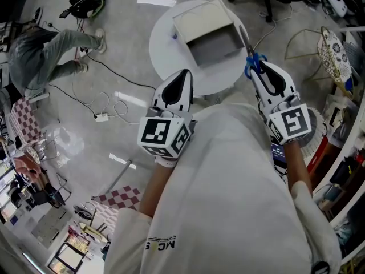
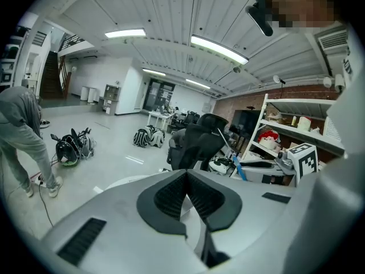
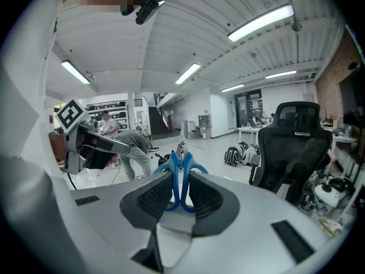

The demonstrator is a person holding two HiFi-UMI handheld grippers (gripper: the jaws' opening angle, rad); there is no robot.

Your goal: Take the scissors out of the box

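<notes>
Floor point(image 1: 128, 36) of grey, trailed with cables point(image 1: 107, 103), carries a round white table point(image 1: 164, 53) with an open box point(image 1: 210, 32) on it. The right gripper point(image 3: 180, 193) clamps blue-handled scissors point(image 1: 255, 62) just outside the box's right edge; the left gripper point(image 2: 187, 194) has its jaws together on nothing

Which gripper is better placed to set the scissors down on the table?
The right gripper: its jaws clamp the scissors by the blue handles. The left gripper is shut and empty.
</notes>
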